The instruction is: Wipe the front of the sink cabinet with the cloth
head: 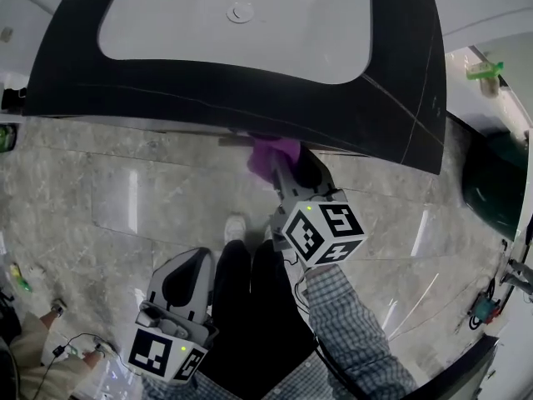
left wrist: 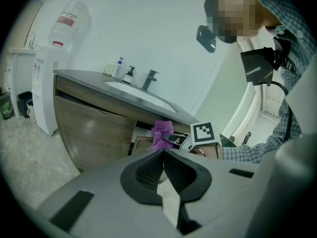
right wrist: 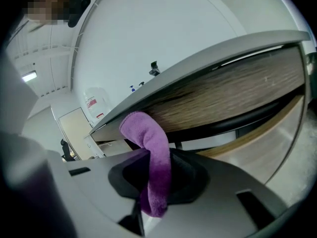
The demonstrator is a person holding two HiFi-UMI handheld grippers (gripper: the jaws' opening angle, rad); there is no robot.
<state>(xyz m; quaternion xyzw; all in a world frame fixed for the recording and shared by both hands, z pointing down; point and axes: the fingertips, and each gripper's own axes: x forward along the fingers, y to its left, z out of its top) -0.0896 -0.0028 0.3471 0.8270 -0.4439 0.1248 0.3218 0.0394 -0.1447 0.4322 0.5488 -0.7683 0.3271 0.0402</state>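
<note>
Holding purple cloth [right wrist: 148, 133] at sink cabinet front [right wrist: 228, 95], frame centre; our right claw [right wrist: 151, 182] clamped on it. Our left claw [left wrist: 163, 152] together, empty, lower left of head view. Risks we see: cloth slipping from pinch under drag; bare claw scraping wood.

In the head view, the dark countertop [head: 400, 98] overhangs and hides the cabinet front [left wrist: 94, 128]. The top edge cuts off the sink basin [head: 166, 23]. Only a bunch of the purple cloth [head: 275, 152] shows past the counter's rim, covering the tips of the right gripper [head: 287, 173]. In the right gripper view, the cloth fills the gap between the jaws and hides their inner faces. The bottles [left wrist: 123, 69] beside the tap are too small to identify.
</note>
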